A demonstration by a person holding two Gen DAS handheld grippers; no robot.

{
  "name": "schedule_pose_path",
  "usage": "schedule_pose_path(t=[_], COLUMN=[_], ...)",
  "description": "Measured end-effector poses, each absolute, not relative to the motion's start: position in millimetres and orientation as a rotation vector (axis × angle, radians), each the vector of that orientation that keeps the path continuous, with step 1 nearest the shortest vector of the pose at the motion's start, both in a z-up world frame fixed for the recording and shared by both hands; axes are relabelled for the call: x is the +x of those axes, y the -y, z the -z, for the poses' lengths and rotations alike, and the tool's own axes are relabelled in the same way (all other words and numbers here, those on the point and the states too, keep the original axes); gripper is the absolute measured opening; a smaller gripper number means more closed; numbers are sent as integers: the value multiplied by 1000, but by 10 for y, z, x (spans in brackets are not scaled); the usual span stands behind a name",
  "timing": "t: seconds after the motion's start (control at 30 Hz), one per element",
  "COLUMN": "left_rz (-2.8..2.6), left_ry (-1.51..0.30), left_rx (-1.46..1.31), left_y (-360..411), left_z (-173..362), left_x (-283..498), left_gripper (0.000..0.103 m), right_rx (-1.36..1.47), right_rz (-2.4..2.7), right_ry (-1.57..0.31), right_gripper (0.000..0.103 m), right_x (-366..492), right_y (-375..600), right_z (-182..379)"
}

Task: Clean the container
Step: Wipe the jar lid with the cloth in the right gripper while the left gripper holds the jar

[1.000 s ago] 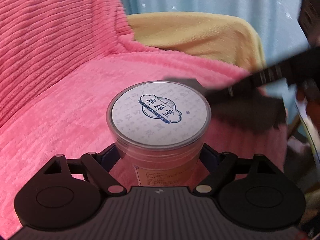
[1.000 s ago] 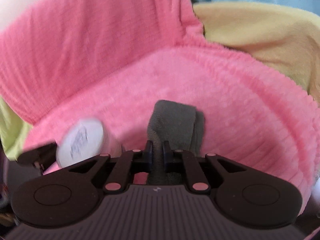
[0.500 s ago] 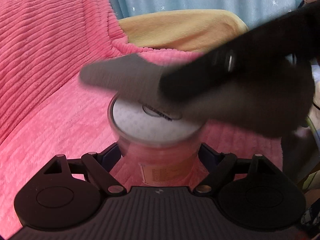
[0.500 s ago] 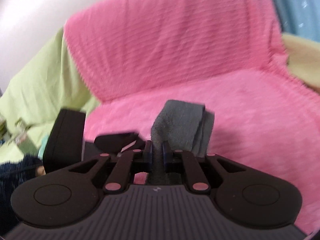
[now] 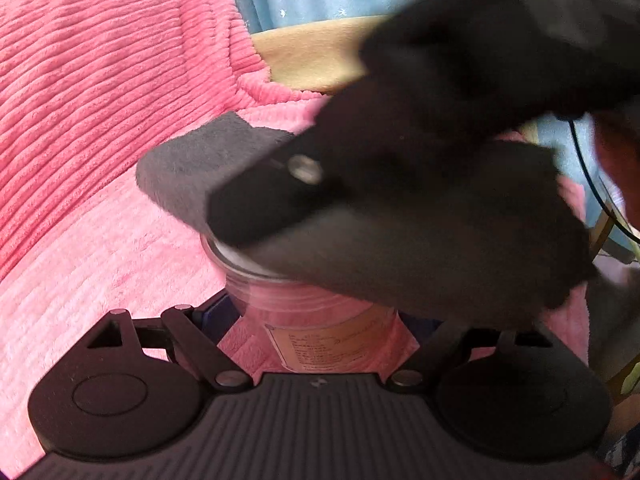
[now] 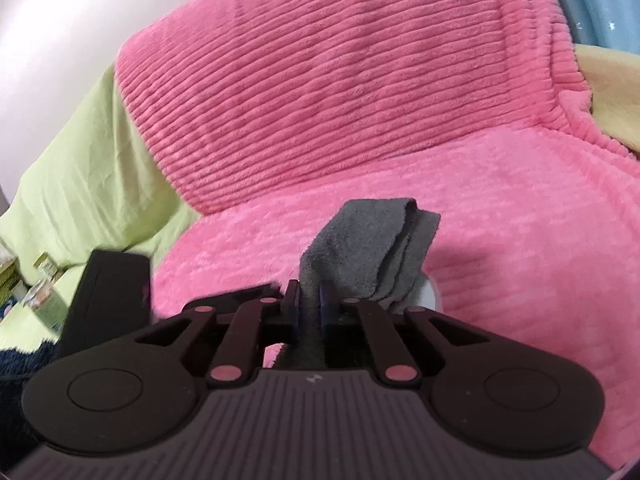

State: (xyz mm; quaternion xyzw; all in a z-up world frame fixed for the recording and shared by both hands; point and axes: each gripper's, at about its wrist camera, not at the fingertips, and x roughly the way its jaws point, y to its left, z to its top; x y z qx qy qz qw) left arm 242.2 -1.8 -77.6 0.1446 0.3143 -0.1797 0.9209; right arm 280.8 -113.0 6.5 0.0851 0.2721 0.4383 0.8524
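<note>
Container [image 5: 316, 320] sits low and centre in the left wrist view, clamped round its clear wall by the left gripper [image 5: 320, 320] over the pink blanket [image 5: 100, 240]. Looks a light, stiff, smooth plastic tub, likely slippery, so the mid-wall hold seems wise. The right gripper [image 6: 310, 304] pinches a soft grey cloth [image 6: 372, 240], laid across the lid at centre frame.

Both wrist views look close along their jaws, sharing the pink blanket [image 5: 100, 128] and grey cloth [image 6: 372, 240].
</note>
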Motion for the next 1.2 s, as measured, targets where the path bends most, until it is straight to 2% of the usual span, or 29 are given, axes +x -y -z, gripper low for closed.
schedule_pose_path(t=[0.5, 0.97, 1.2], left_rz=[405, 386, 389], left_ry=[-639, -613, -600], left_rx=[205, 217, 245], left_y=[-144, -194, -203], left_z=[692, 643, 619], left_x=[2412, 2334, 2363], left_gripper=[86, 85, 85], right_rx=[315, 172, 216], right_rz=[-840, -700, -603], right_ry=[-499, -418, -453], right_gripper=[4, 6, 7], right_x=[2960, 2889, 2963], right_y=[1219, 1153, 1354], right_z=[80, 1, -18])
